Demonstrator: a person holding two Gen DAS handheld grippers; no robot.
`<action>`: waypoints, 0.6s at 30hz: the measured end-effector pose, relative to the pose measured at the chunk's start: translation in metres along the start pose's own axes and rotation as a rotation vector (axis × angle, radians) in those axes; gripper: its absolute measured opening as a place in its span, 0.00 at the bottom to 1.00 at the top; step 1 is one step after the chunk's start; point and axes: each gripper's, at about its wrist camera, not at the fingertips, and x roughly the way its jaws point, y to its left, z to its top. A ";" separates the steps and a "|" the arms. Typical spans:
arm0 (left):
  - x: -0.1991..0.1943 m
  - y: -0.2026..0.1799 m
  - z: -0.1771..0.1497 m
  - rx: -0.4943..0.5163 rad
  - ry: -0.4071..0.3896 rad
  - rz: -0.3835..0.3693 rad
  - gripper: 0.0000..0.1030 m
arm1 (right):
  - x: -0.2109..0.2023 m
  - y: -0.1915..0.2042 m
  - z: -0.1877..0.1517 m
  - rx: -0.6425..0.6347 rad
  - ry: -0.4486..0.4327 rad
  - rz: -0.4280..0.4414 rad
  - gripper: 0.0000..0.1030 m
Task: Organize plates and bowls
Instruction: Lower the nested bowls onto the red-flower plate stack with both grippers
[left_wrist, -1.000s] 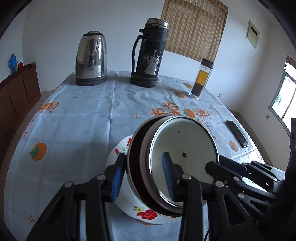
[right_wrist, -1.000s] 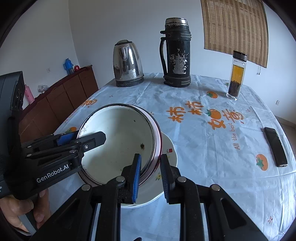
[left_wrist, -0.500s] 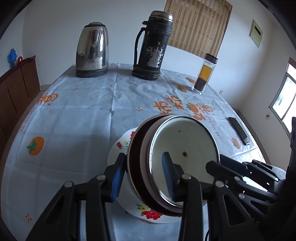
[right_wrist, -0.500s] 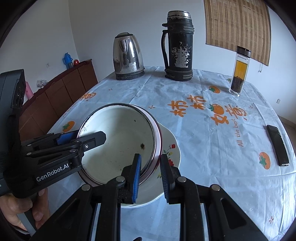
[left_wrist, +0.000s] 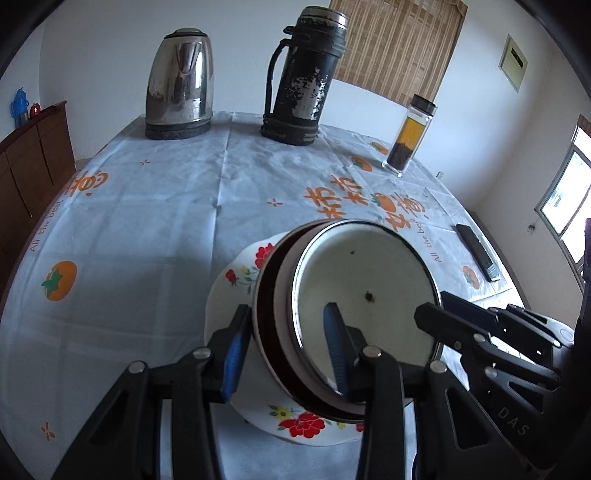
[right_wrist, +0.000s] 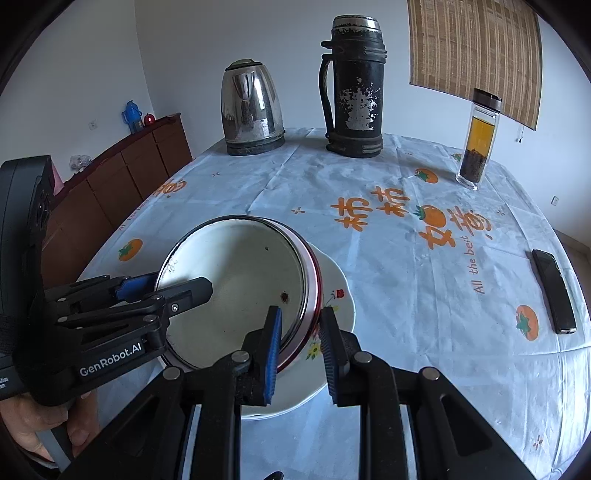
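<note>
A white enamel bowl (left_wrist: 365, 280) nests in a dark red bowl (left_wrist: 264, 314); both are tilted and held over a white flowered plate (left_wrist: 236, 280) on the table. My left gripper (left_wrist: 284, 347) is shut on the left rim of the two bowls. My right gripper (right_wrist: 301, 345) is shut on their right rim. The white bowl (right_wrist: 236, 280), the red bowl's rim (right_wrist: 314, 280) and the plate (right_wrist: 340, 295) also show in the right wrist view, where the left gripper (right_wrist: 166, 288) enters from the left.
A steel kettle (left_wrist: 179, 85), a black thermos (left_wrist: 306, 74) and a tea bottle (left_wrist: 408, 136) stand at the table's far side. A black phone (right_wrist: 554, 291) lies near the right edge. A wooden cabinet (right_wrist: 122, 173) stands to the left.
Both grippers and the bowls have drawn slightly back toward the near edge of the table; kettle and thermos look farther. Both grips are unchanged.
</note>
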 end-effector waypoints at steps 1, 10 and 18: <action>0.000 -0.001 0.000 0.002 -0.002 0.000 0.36 | 0.001 0.000 0.000 0.002 0.000 0.000 0.22; 0.001 -0.002 -0.001 0.018 -0.016 0.002 0.38 | 0.007 -0.006 -0.002 0.023 -0.004 0.004 0.22; 0.003 0.000 0.000 0.024 -0.033 -0.002 0.38 | 0.009 -0.007 -0.001 0.021 -0.014 0.007 0.24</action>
